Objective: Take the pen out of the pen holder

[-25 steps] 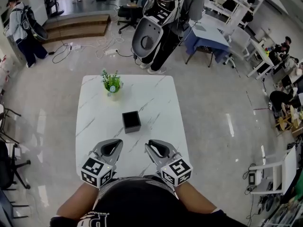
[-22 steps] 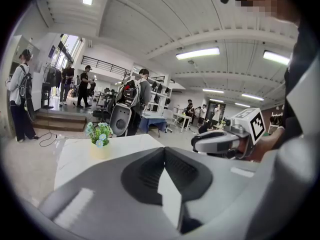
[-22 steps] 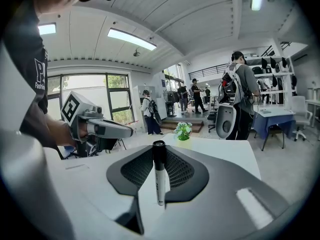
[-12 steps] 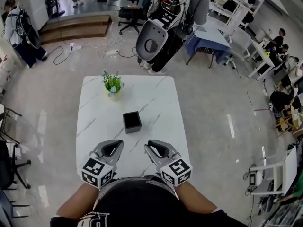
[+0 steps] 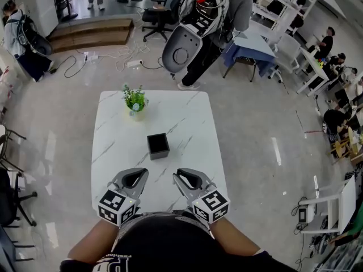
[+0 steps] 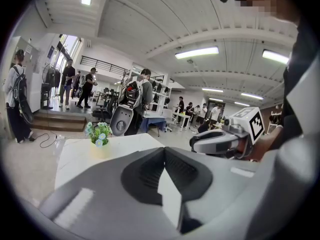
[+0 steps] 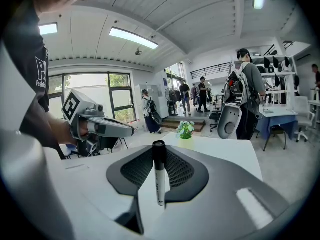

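Black marker pen (image 7: 159,176) gripped in right gripper (image 5: 190,181) jaws, at desk (image 5: 113,146) near edge. Left gripper (image 5: 133,178) jaws clenched, empty. Pen holder (image 5: 157,145) desk ctr, 12 o'clock of grippers; potted plant (image 5: 134,100) at its 11.

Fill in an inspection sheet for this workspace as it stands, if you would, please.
Surface: white marble table.
Job's things: black pen holder mid-table; pen upright in the right gripper.
Clutter: small potted plant at the far end.
Grippers: left gripper shut, nothing held; right gripper shut on the pen.
Cables: loose cables on the floor beyond the table.
Surroundings: person standing past the far edge; desks behind.
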Demonstrator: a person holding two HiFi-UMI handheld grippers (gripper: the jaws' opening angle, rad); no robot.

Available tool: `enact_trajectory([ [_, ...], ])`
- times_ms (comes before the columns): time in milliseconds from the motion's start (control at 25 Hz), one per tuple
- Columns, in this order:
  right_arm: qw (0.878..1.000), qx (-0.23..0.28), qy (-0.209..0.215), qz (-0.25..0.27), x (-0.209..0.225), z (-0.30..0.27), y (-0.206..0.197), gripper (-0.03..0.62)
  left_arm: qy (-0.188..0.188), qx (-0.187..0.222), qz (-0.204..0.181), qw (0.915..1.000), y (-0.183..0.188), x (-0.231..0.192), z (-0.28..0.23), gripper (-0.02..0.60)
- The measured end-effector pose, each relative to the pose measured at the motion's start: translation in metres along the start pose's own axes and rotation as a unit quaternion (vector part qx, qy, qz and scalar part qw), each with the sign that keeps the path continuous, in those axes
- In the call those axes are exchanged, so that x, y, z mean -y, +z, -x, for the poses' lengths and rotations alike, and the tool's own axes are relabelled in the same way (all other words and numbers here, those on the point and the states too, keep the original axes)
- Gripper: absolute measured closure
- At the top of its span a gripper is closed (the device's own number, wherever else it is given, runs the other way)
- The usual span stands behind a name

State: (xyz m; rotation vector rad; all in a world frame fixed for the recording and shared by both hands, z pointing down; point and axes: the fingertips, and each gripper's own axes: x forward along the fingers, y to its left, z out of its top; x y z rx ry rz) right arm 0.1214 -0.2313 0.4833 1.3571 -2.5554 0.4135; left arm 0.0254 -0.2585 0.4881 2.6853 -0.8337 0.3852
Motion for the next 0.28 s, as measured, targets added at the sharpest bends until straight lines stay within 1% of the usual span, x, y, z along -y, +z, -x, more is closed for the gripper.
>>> enact_trajectory([
  [280,1.000,0.001,0.001,0.001,-0.0011,0.0017,-0.0037,0.525,0.000,0.001,0.001,1.0000,-0.0049,0.0027,0.0012,0.525],
])
